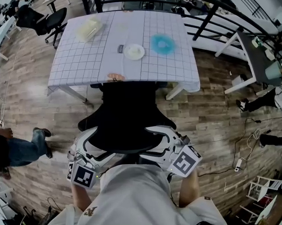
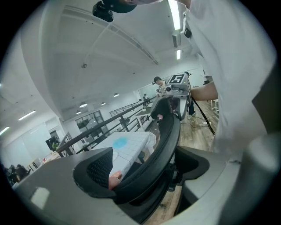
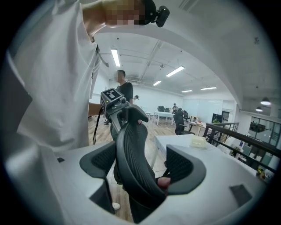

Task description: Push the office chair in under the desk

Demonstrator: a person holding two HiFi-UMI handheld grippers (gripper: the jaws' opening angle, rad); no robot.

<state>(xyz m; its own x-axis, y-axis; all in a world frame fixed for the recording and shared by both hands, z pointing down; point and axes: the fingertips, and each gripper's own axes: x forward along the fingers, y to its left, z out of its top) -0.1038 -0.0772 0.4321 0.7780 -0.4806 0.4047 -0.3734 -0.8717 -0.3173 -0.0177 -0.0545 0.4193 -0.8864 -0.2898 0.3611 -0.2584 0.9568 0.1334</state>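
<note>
— The jaws?
— The left gripper [image 2: 145, 169] and right gripper [image 3: 140, 162] each clamp the curved black mesh rim of the office chair [image 1: 127, 121].
— The chair itself?
— Its seat sits under the near edge of the grid-clothed desk [image 1: 83, 56].

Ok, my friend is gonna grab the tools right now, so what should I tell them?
Left tool: shut on the left edge of the office chair's backrest.
Right tool: shut on the right edge of the backrest.
Chair: faces the desk, its front about at the desk's near edge, backrest well out.
Done: both grips are on.
Left: push the chair straight in under the desk, then let go.
</note>
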